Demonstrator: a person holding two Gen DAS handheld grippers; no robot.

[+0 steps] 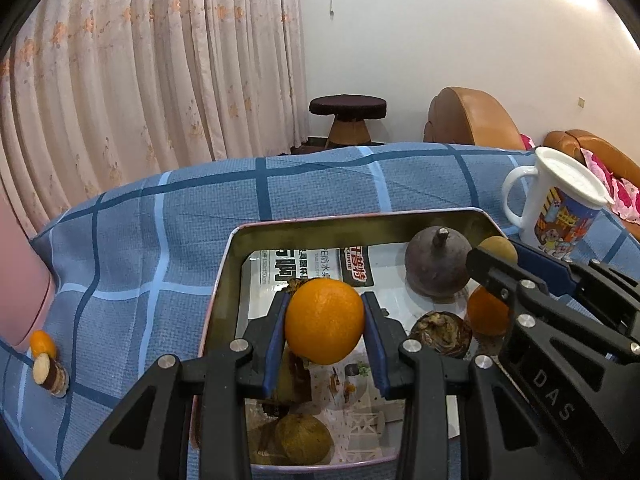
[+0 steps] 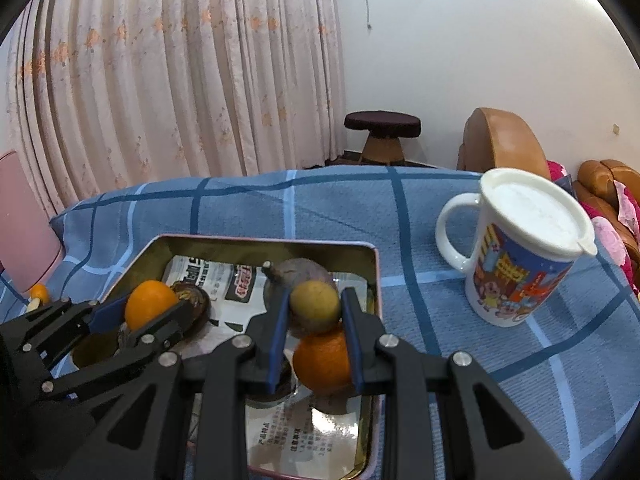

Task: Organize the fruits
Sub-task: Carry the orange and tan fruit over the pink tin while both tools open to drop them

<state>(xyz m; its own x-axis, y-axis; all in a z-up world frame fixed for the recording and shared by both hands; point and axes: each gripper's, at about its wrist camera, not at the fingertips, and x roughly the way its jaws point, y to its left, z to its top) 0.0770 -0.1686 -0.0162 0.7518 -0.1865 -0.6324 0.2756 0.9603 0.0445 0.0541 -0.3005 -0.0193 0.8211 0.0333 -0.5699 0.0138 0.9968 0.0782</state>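
Holding both fruits over the metal tin (image 1: 224,264): left gripper (image 1: 325,320) clamps an orange (image 1: 324,320), right gripper (image 2: 315,308) clamps a yellowish fruit (image 2: 314,306). Drop-off step, I'd guess. Next: lower, let go gently.

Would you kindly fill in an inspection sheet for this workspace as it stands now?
Surface: blue checked cloth, wrinkled at the far edge.
Job's things: metal tin lined with printed paper holds a second orange, a dark round fruit and brownish pieces.
Clutter: lidded white mug beside the tin; small pieces at the cloth's left edge.
Grippers: left tool shut on an orange; right tool shut on a small yellow-green fruit; both over the tin.
Cables: a cord hangs on the wall.
Surroundings: curtain, stool, sofa.
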